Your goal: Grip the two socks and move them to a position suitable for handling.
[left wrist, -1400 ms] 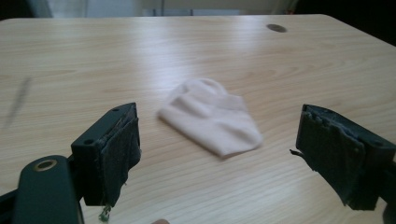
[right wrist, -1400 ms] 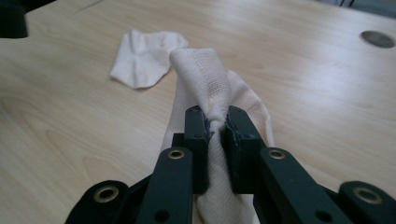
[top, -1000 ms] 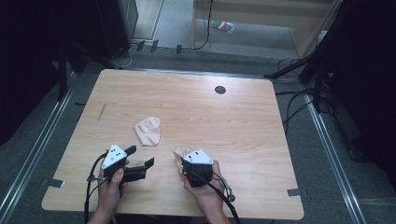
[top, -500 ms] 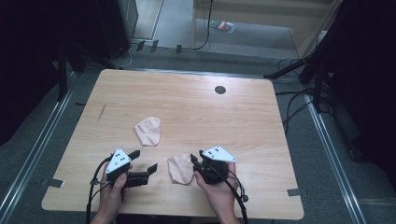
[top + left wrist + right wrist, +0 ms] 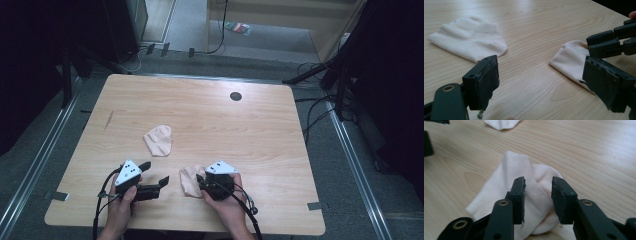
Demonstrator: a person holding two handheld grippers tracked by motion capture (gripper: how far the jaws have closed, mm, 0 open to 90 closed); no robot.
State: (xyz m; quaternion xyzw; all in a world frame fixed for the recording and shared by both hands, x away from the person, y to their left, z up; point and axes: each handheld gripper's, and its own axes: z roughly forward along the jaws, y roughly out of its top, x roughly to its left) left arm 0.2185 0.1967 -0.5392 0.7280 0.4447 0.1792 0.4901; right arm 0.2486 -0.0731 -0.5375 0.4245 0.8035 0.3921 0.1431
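Now we are pinching the near sock (image 5: pixel 529 195).
Right hand-held gripper (image 5: pixel 537 187) is straddling a fold, unclenched; closing shallow risks slipping.

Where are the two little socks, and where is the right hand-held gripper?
Near sock (image 5: pixel 506 192), right gripper view, on its flat cuff side.
Far sock (image 5: pixel 159 140), high view, on its middle.
Right hand-held gripper (image 5: pixel 538 188), right gripper view, midway between its fingertips.
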